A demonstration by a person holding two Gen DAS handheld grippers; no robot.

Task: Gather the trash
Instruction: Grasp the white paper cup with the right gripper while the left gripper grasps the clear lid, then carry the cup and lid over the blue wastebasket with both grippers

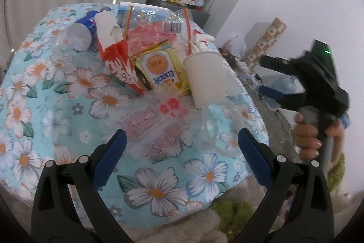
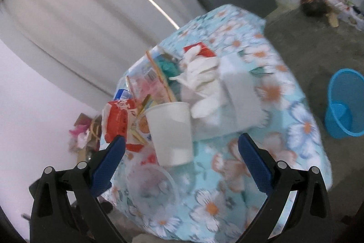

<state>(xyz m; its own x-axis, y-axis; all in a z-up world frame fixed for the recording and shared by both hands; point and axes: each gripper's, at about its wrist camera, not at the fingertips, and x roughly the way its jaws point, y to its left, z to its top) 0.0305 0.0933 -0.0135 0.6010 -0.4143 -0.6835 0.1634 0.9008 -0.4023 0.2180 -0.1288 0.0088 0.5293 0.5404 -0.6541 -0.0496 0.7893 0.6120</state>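
above table [image 1: 68, 106], both grippers' jaws spread

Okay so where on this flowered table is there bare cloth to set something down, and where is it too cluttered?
Bare cloth lies along the near left of the tablecloth, left of the red snack bag, and on the near edge strip. The middle is crowded: yellow biscuit box, white paper cup, clear plastic wrappers, crumpled tissues.
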